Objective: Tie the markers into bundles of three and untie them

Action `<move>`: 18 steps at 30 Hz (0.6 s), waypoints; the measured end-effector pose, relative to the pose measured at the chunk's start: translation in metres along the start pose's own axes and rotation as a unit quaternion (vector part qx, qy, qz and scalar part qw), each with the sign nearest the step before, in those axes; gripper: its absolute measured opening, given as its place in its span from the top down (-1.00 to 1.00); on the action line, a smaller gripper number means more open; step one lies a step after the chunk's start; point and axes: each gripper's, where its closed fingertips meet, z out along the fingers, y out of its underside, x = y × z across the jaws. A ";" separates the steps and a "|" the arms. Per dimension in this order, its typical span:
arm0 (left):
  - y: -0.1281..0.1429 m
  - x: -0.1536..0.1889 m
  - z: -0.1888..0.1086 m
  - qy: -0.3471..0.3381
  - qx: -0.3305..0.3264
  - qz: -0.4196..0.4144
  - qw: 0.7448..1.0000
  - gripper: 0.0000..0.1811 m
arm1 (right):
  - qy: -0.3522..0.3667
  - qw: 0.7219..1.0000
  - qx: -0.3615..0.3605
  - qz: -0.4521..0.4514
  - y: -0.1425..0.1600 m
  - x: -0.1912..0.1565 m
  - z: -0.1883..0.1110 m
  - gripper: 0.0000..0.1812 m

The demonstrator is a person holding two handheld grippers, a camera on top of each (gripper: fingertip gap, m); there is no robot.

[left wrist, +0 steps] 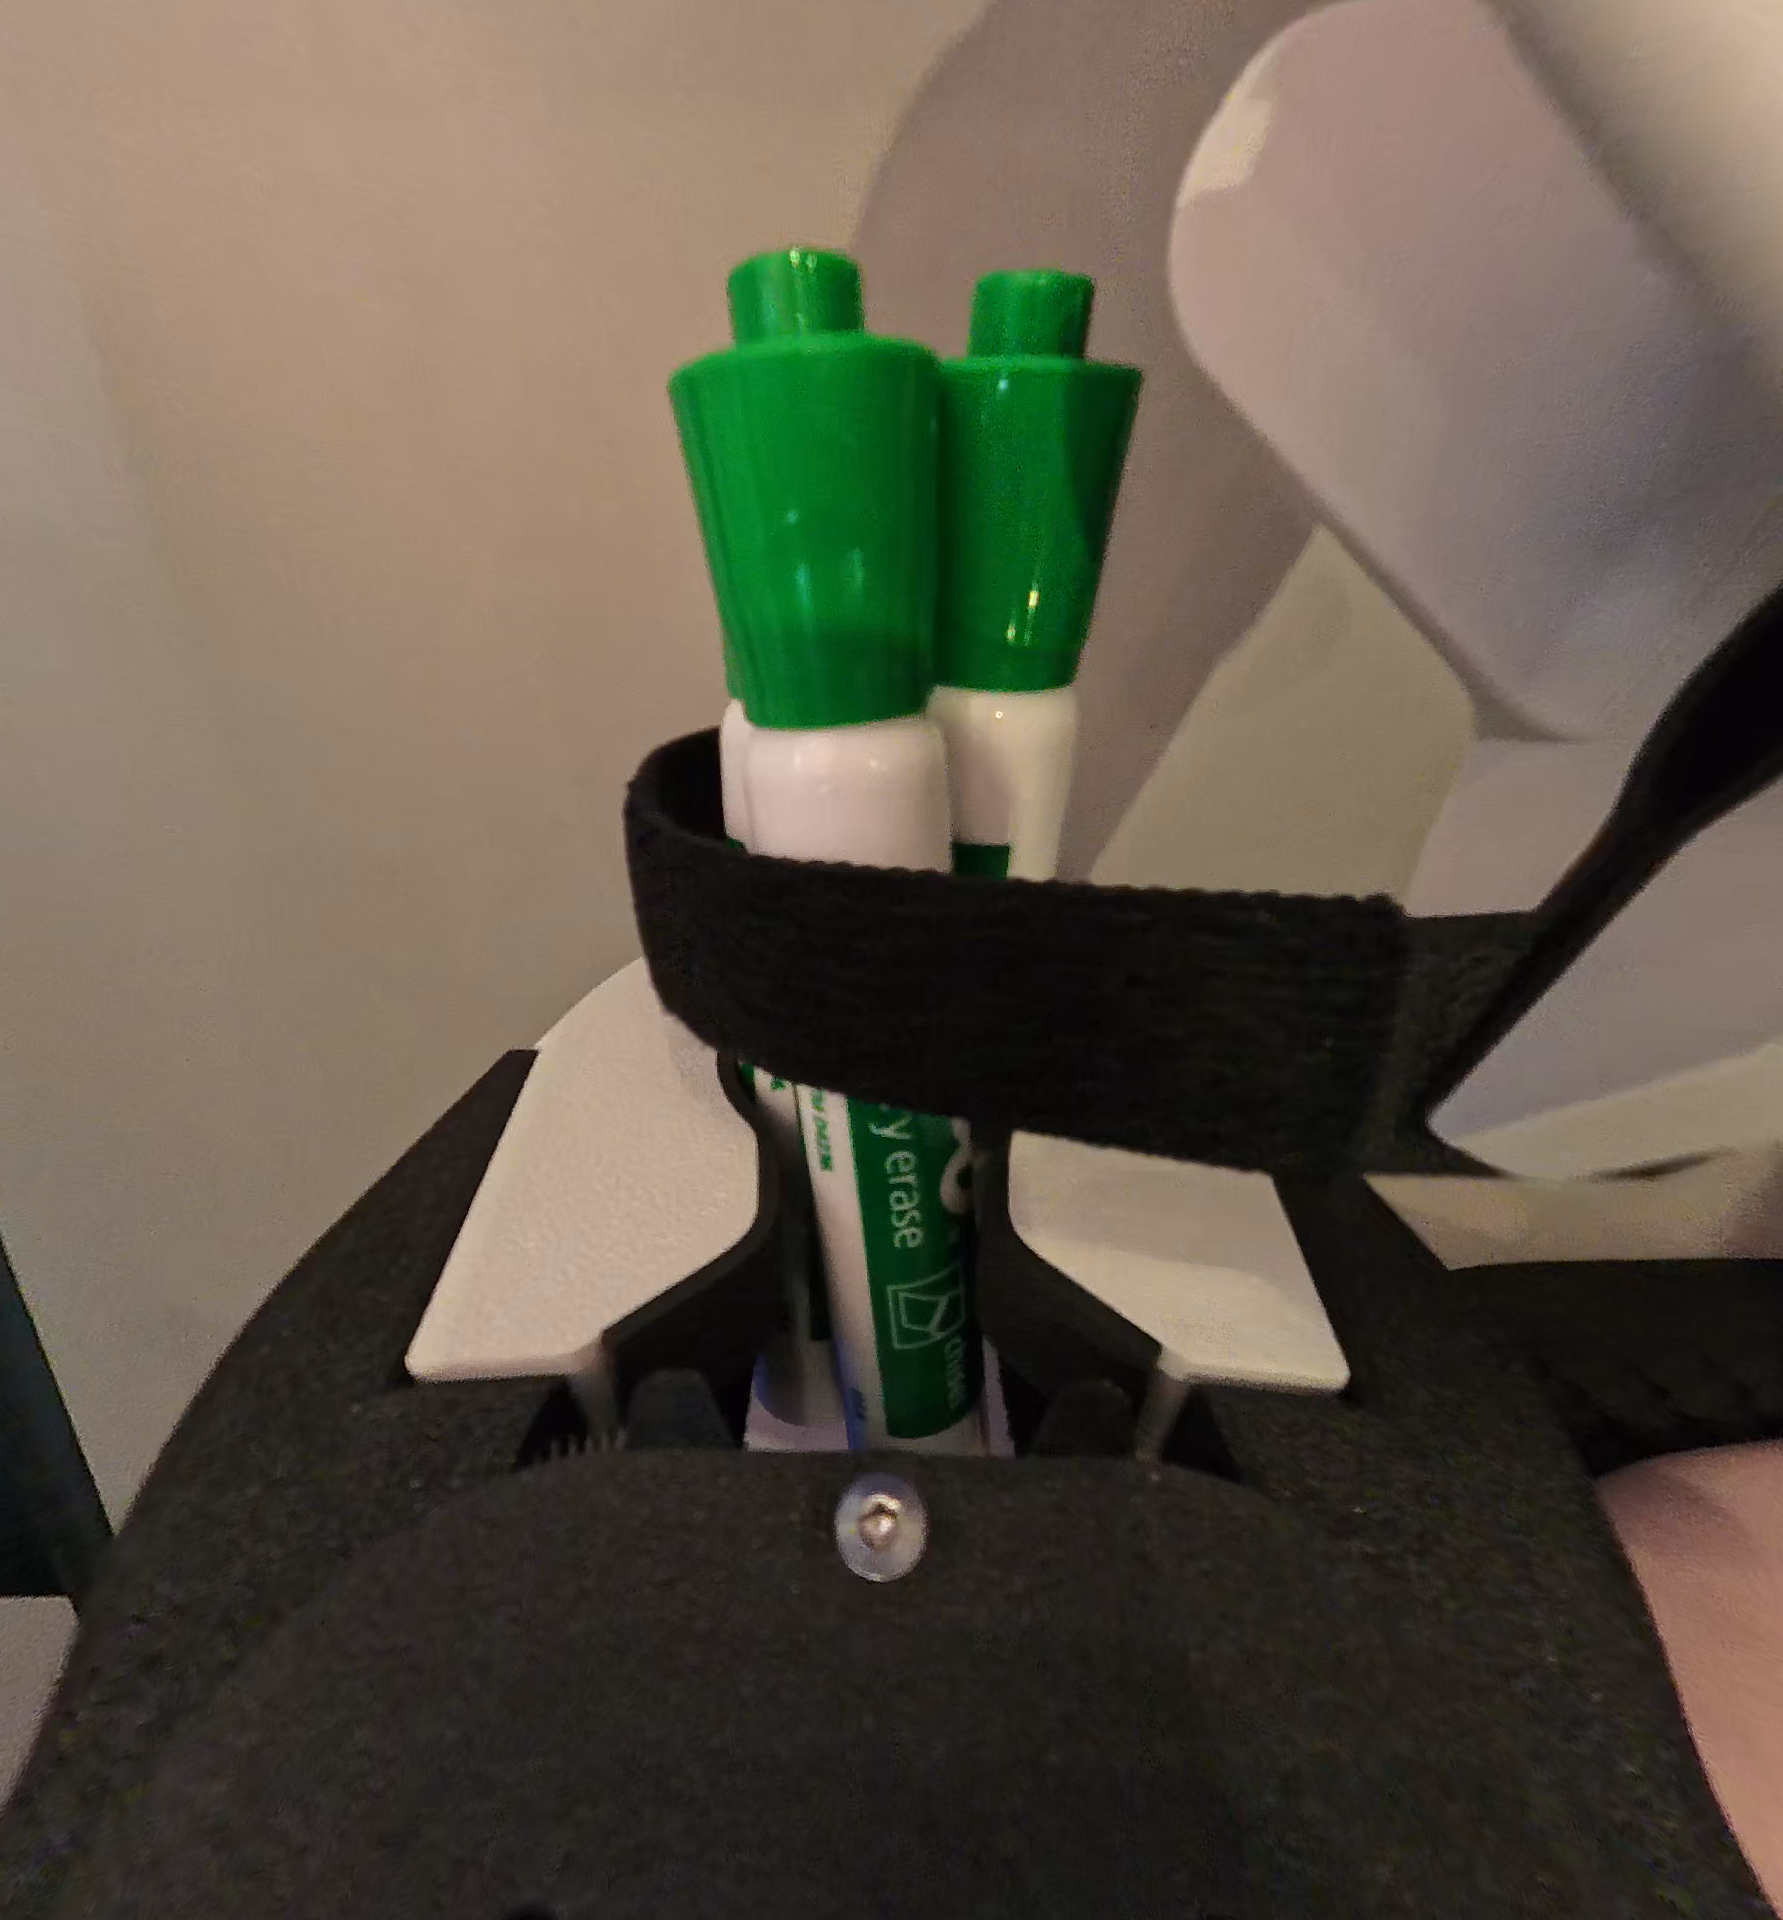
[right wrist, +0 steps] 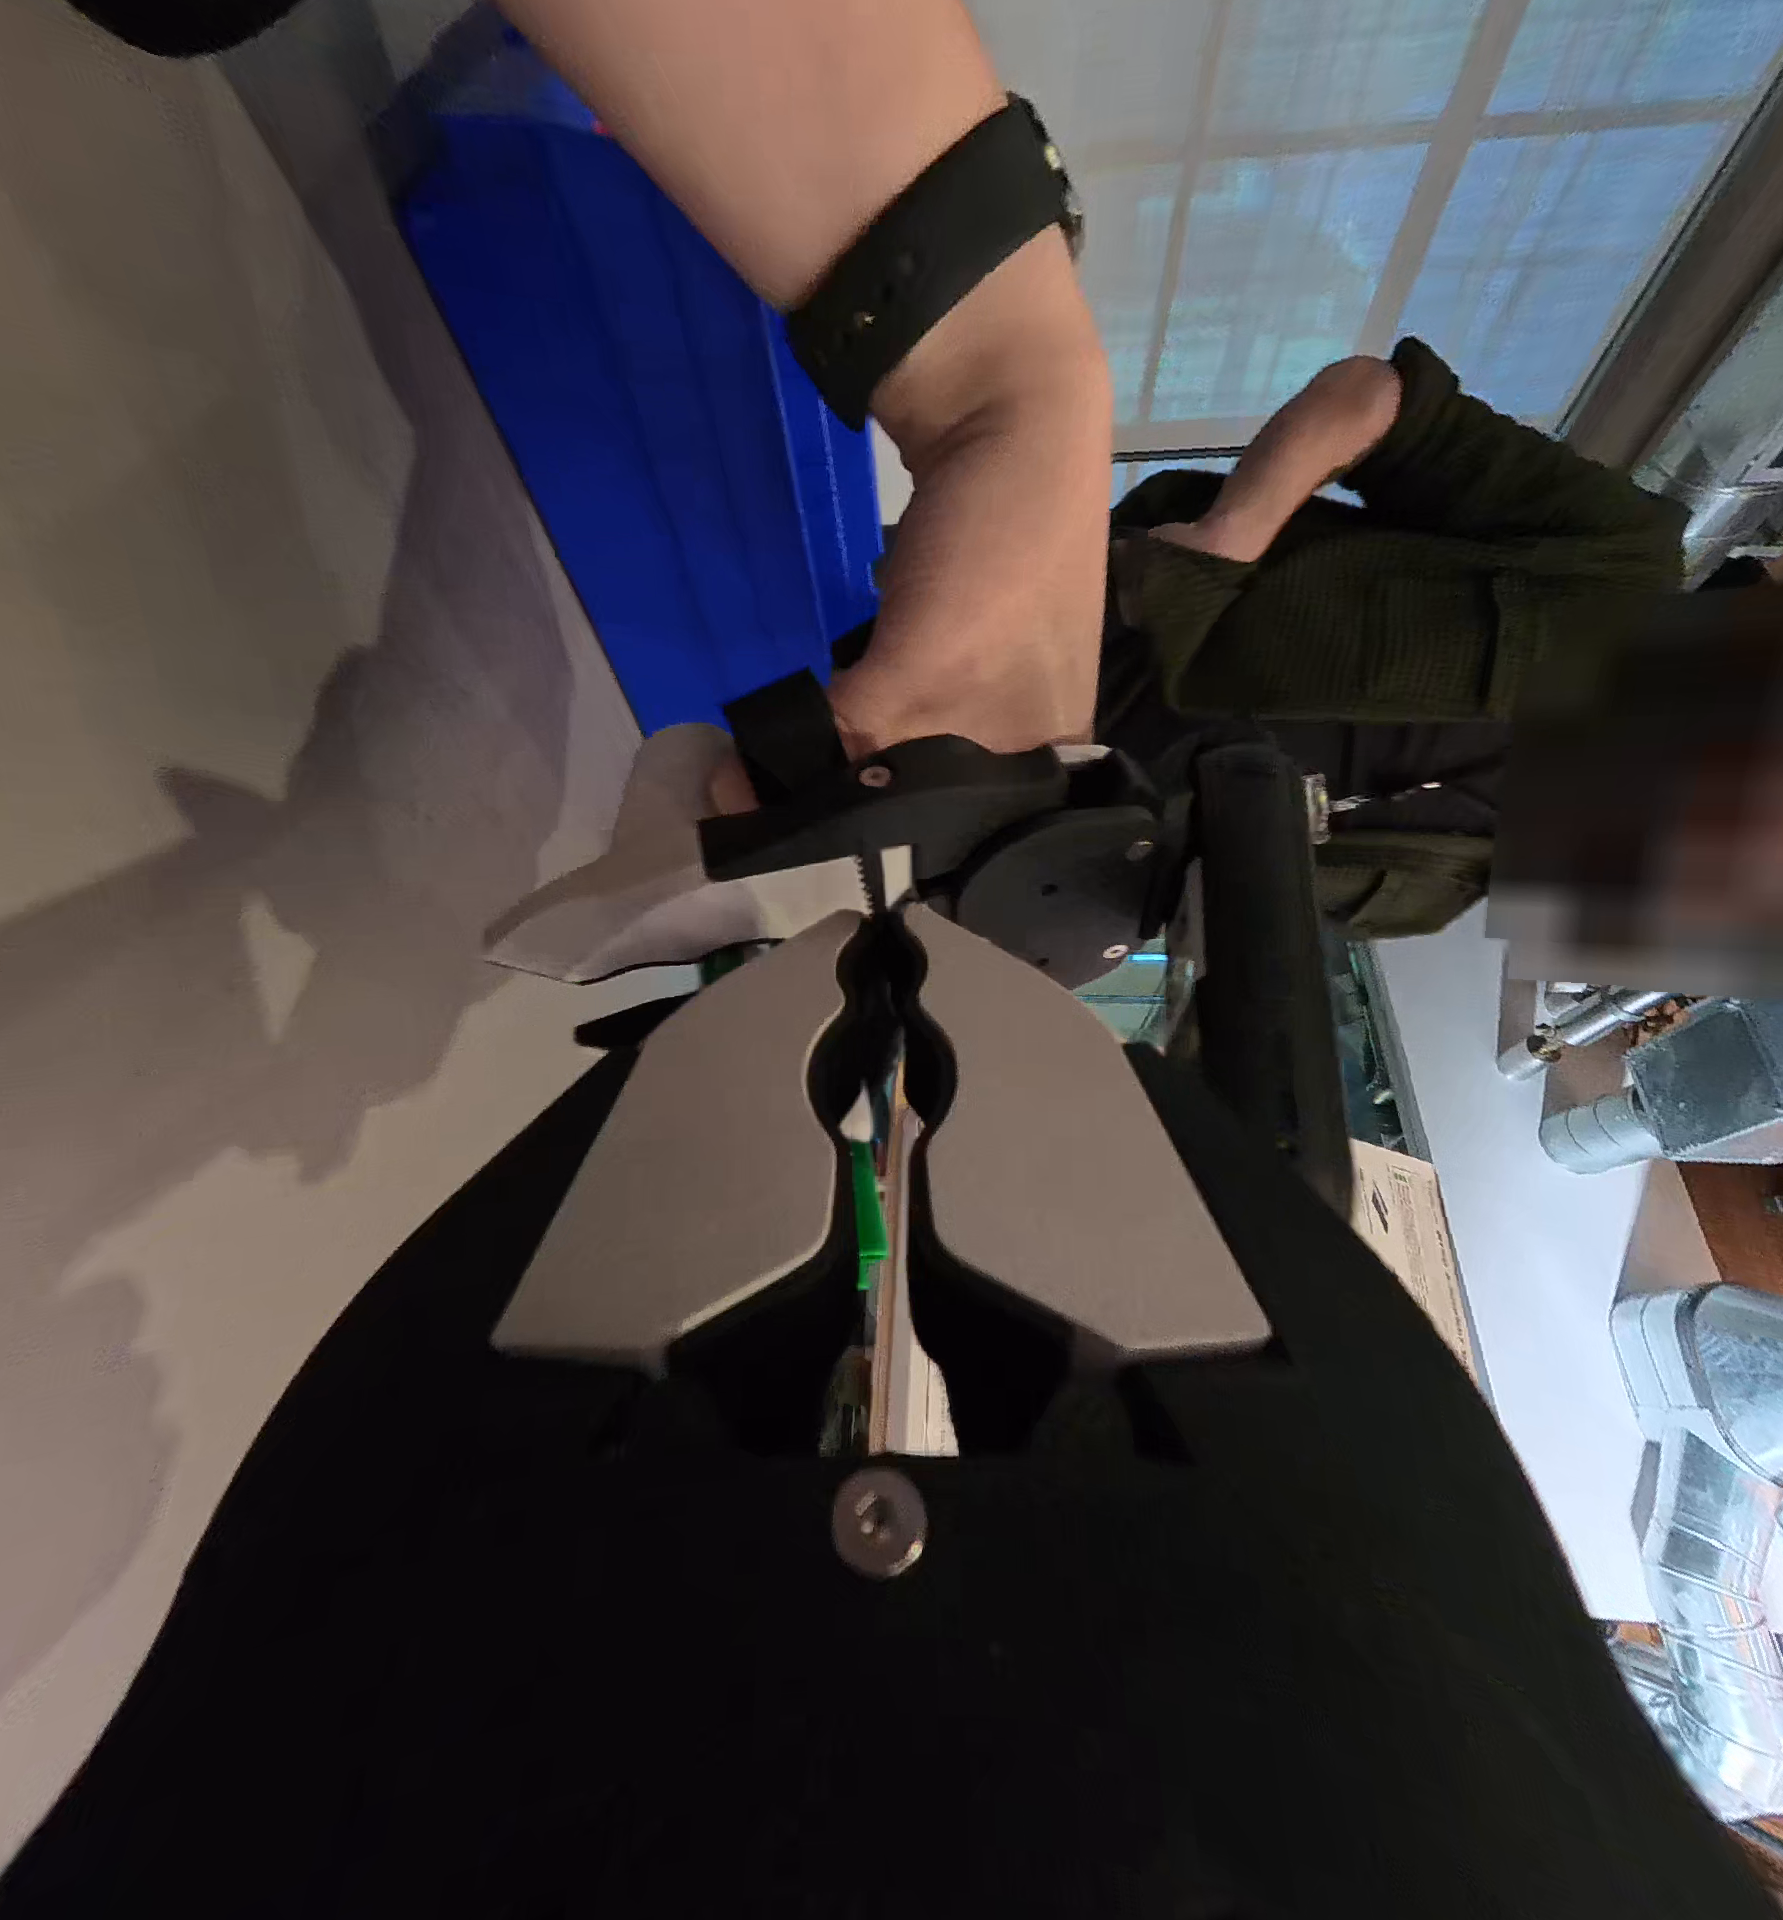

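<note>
Markers (left wrist: 845, 790) are clamped by left gripper (left wrist: 882, 1174); strap (left wrist: 1022, 987) (pinched in right gripper (right wrist: 882, 997)) should be drawn taut rightward.

Upright green-capped markers (left wrist: 845, 790) — black strap (left wrist: 1022, 997) (loose)

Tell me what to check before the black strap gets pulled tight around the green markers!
1. Markers held firm by the left gripper: ok, shut on their barrels.
2. Three markers in the bunch: cannot tell, only two green caps show clearly.
3. Black strap looped round the barrels: ok, below the caps.
4. Loop snug: not ok, it sags slack.
5. Right gripper holding the strap's end: cannot tell; its fingers look closed on something dark.
</note>
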 end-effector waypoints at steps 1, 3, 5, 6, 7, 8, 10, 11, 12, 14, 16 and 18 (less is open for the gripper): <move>0.000 -0.001 -0.001 -0.001 0.001 -0.001 1.000 0.55 | -0.006 1.000 -0.004 -0.005 0.001 -0.003 0.001 0.97; 0.001 -0.001 -0.002 -0.001 0.004 -0.003 1.000 0.55 | -0.004 1.000 -0.012 -0.023 0.002 -0.005 0.002 0.97; 0.000 0.000 -0.003 0.001 0.006 -0.002 1.000 0.55 | -0.003 1.000 -0.011 -0.027 0.001 -0.006 0.003 0.95; -0.001 0.001 -0.004 0.000 0.007 -0.001 1.000 0.55 | -0.005 1.000 -0.010 -0.023 0.001 -0.006 0.003 0.95; -0.001 0.001 -0.004 0.001 0.008 0.000 1.000 0.55 | -0.009 1.000 -0.010 -0.018 0.001 -0.007 0.003 0.94; -0.001 0.001 -0.004 0.001 0.009 0.001 1.000 0.55 | -0.012 1.000 -0.010 -0.014 0.001 -0.008 0.003 0.92; -0.001 0.001 -0.005 -0.001 0.010 0.001 1.000 0.55 | -0.011 1.000 -0.011 -0.014 0.002 -0.008 0.003 0.87; -0.001 0.000 -0.006 -0.001 0.011 0.001 1.000 0.55 | -0.010 1.000 -0.010 -0.014 0.001 -0.008 0.003 0.87; -0.001 0.000 -0.006 -0.002 0.012 0.001 1.000 0.55 | -0.011 1.000 -0.009 -0.012 0.001 -0.009 0.003 0.84; 0.000 -0.001 -0.008 -0.003 0.014 0.001 1.000 0.55 | -0.014 1.000 -0.013 -0.002 0.003 -0.008 0.004 0.77; 0.000 -0.001 -0.009 -0.005 0.017 0.000 1.000 0.54 | -0.026 0.999 -0.019 0.014 0.006 -0.011 0.006 0.74; -0.001 0.000 -0.011 -0.003 0.023 0.001 1.000 0.54 | -0.029 0.999 -0.022 0.018 0.008 -0.012 0.006 0.72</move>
